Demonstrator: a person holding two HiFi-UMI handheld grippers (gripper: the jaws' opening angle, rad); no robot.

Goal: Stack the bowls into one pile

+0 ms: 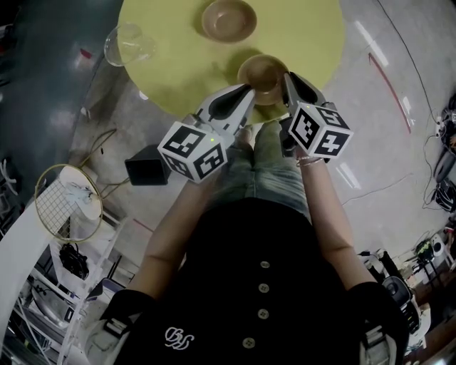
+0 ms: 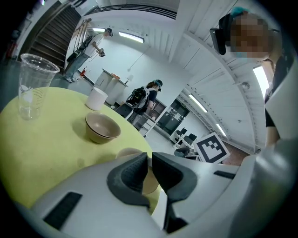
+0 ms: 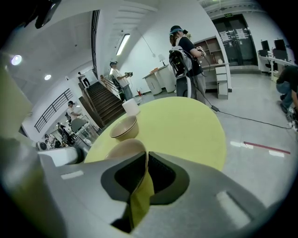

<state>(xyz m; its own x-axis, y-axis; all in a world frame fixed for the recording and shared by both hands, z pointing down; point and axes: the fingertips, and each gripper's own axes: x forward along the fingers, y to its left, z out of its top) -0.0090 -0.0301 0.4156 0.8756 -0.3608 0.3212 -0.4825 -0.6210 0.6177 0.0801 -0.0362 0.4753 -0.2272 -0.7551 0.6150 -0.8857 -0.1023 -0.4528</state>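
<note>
Had a black buttoned top [image 1: 263, 285] filling the lower frame, forearms reaching up. Had the right gripper [image 1: 287, 77] clamped on the right rim of the near bowl [image 1: 260, 71], wall pinched between the jaws. Had the left gripper [image 1: 249, 89] at that bowl's lower-left rim, jaws drawn to a bare slit, nothing seen gripped. Found that bowl at the near edge of the yellow table [image 1: 171, 64], centre frame. Found the far bowl [image 1: 228, 19] top centre, apart, bare tabletop between. Noted a clear plastic cup [image 1: 128, 44] upper left by the table's rim, and open floor [image 1: 377, 142] at right.
</note>
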